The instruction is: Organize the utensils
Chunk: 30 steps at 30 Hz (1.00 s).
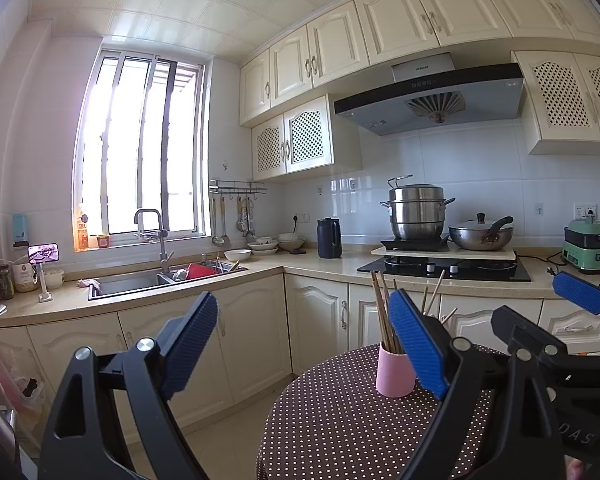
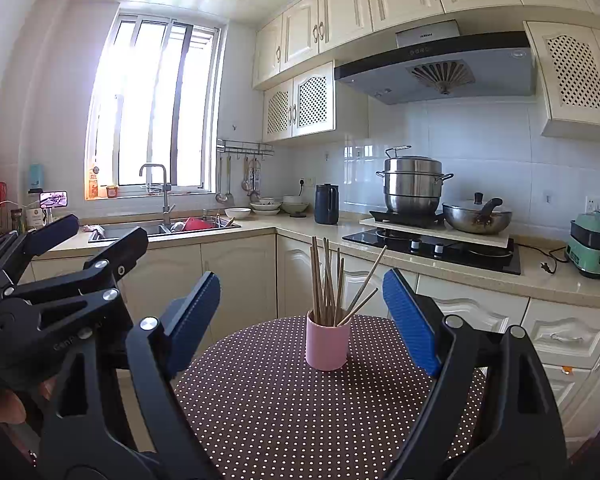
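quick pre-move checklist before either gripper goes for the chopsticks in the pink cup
1. Left gripper jaws wide and empty: ok.
2. Right gripper jaws wide and empty: ok.
3. Pink cup upright on the dotted tablecloth: ok.
4. Chopsticks all in the cup, a few leaning right: ok.
5. Cup lined up between the right gripper's fingers: ok.
6. Cloth around the cup free of other items: ok, though the near part is hidden behind the grippers.
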Available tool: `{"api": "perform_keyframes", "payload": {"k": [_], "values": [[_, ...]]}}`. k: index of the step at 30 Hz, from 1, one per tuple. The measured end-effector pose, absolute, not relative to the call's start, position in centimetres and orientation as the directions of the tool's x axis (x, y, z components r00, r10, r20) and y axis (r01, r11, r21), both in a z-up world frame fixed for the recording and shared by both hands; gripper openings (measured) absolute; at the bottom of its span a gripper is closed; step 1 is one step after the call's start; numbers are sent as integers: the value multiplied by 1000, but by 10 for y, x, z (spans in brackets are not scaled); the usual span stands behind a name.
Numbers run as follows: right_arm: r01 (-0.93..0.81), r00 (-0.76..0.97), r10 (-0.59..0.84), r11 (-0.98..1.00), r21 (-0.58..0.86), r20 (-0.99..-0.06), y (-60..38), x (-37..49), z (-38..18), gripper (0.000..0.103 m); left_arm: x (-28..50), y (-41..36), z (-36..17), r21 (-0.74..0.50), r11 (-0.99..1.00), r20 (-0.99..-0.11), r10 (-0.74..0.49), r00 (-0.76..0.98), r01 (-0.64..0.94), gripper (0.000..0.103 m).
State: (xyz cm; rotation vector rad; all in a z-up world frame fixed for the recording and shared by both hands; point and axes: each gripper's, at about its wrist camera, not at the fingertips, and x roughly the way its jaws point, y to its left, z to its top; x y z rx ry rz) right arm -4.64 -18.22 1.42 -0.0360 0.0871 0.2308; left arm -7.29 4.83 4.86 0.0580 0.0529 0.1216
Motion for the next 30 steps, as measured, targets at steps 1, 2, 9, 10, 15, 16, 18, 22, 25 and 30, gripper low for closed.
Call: {"api": "perform_keyframes", "payload": {"k": [1, 2, 9, 10, 15, 16, 18, 22, 25, 30], "values": [[-230, 970, 226, 973, -25, -91, -181, -46, 14, 82, -73, 48, 48, 60, 991, -49, 123, 991, -120, 86], [-230, 970, 227, 973, -25, -91, -181, -47, 14, 82, -73, 49, 48, 61, 991, -49, 124, 991, -121, 86], [-230, 970, 226, 973, -25, -91, -182, -46, 14, 82, -74, 49, 48, 62, 991, -52, 124, 991, -120, 86], [-229, 970, 226, 973, -25, -92, -182, -46, 14, 82, -74, 49, 48, 61, 991, -51, 123, 991, -120, 86], [-229, 970, 226, 973, -25, -91, -182, -46, 14, 82, -74, 50, 48, 62, 991, -51, 123, 991, -120, 86], [-229, 970, 226, 973, -24, -92, -182, -46, 14, 82, -74, 49, 48, 62, 991, -52, 124, 991, -121, 86], [-229, 970, 226, 973, -24, -92, -182, -46, 14, 82, -74, 49, 48, 62, 991, -51, 124, 991, -121, 86], [-228, 970, 225, 973, -24, -92, -182, -47, 13, 82, -74, 50, 48, 61, 991, -53, 123, 991, -120, 86], [-229, 970, 226, 973, -24, -93, -182, -47, 13, 82, -75, 51, 48, 61, 991, -52, 123, 991, -120, 86], [-228, 970, 225, 973, -24, -93, -182, -47, 13, 83, -75, 51, 48, 62, 991, -54, 124, 991, -120, 86]]}}
